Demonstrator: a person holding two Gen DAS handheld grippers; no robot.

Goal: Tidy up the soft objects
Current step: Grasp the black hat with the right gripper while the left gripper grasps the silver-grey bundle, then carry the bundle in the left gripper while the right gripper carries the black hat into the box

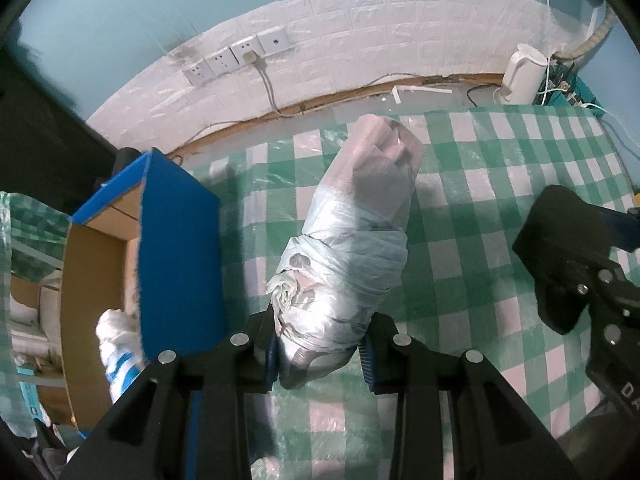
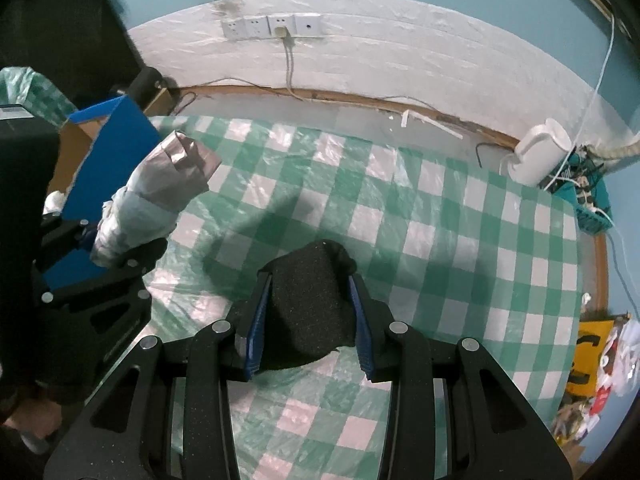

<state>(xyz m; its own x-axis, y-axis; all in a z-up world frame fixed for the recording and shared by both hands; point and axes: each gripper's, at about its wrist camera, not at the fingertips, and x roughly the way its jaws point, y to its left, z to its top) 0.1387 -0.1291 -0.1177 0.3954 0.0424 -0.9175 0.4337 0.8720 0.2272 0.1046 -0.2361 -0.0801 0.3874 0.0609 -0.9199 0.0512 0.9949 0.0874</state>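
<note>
My left gripper [image 1: 320, 356] is shut on a plastic-wrapped soft bundle [image 1: 352, 232], pale and roll-shaped, held above the green checked tablecloth [image 1: 480, 200]. The bundle also shows in the right wrist view [image 2: 160, 196], at the left beside the box. My right gripper [image 2: 308, 320] is shut on a black soft cloth [image 2: 308, 300] and holds it over the table. That cloth and the right gripper show at the right of the left wrist view [image 1: 560, 256].
A blue-sided cardboard box [image 1: 176, 232] stands open at the table's left, with a white and blue soft item [image 1: 120, 344] inside. A white kettle [image 2: 540, 156] and cables sit at the far right corner. Wall sockets [image 2: 272, 26] are behind.
</note>
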